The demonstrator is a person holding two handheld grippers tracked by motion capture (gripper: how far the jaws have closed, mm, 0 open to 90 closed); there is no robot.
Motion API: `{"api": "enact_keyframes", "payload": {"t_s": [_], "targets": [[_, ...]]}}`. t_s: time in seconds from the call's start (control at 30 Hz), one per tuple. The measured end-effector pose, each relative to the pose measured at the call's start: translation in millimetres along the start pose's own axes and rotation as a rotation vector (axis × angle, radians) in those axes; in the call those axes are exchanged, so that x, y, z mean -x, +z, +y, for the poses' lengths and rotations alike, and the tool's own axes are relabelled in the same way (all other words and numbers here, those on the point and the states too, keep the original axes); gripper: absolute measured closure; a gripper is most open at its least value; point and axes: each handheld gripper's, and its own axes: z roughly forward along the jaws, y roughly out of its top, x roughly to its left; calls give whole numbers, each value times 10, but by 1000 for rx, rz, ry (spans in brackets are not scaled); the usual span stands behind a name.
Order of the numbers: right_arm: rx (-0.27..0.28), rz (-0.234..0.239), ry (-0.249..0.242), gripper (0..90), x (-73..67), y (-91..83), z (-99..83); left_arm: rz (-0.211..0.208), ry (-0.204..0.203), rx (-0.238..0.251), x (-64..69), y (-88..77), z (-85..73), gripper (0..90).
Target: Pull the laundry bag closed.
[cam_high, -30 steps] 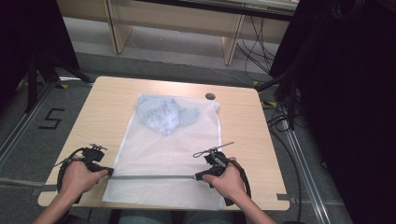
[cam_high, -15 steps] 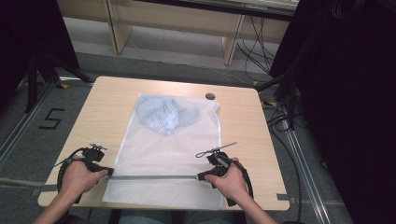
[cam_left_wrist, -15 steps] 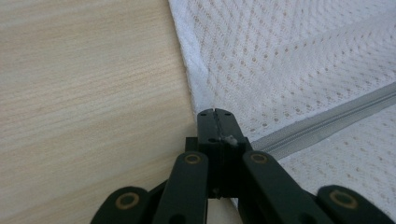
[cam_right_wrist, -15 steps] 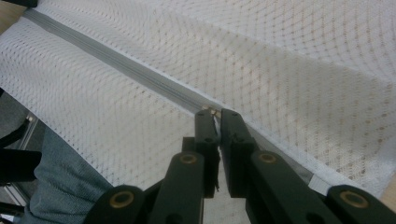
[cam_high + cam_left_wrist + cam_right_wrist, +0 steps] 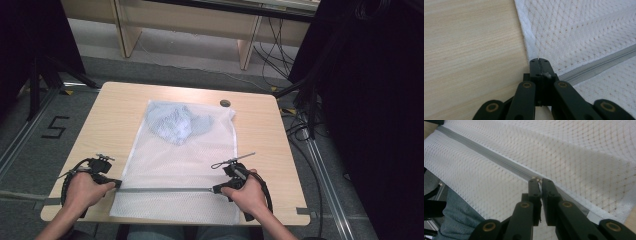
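1. A white mesh laundry bag [image 5: 180,165] is laid flat on the pale wooden worktop [image 5: 110,115], its near edge overhanging the front of the worktop. A crumpled pale blue garment [image 5: 175,122] is seen inside it at the far end.
2. A grey zipper [image 5: 165,189] is run across the bag near its front edge. From the closed teeth seen in both gripper views, the step in hand is judged to be zipping, with the slider drawn along the track.
3. The zipper's slider [image 5: 537,179] is pinched by the right tool [image 5: 539,182]; its jaws are nearly together, with only a thin gap where the small metal pull is gripped. The pull should be held near its root so that it cannot twist out.
4. The left tool [image 5: 539,65] is clamped fully closed on the bag's hemmed side edge [image 5: 529,47], just where the zipper tape ends. That hold is best kept low and steady, as an anchor.
5. The track is best kept taut between the two tools, so that a straight line is offered to the slider and no mesh is bunched ahead of it.
6. The pull is best made along the zipper's own line, flat to the worktop; a lifted or slanted pull is likely to snag the loose mesh in the teeth.
7. Beyond the bag, a small dark round grommet [image 5: 225,103] is set in the worktop near the far edge, well apart from the work.
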Motion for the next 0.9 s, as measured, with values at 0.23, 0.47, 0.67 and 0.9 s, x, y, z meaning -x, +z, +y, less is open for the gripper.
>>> {"api": "enact_keyframes", "payload": {"t_s": [0.23, 0.47, 0.67, 0.9], "targets": [[3, 9, 2, 869, 16, -15, -8, 0, -1, 5, 0, 4, -2, 899], [6, -6, 8, 869, 34, -25, -21, -1, -2, 5, -1, 3, -2, 899], [7, 8, 7, 869, 42, -26, -25, -3, -10, 15, 4, 11, -2, 899], [11, 10, -8, 869, 74, -35, -38, -1, -1, 4, -1, 3, -1, 899]]}}
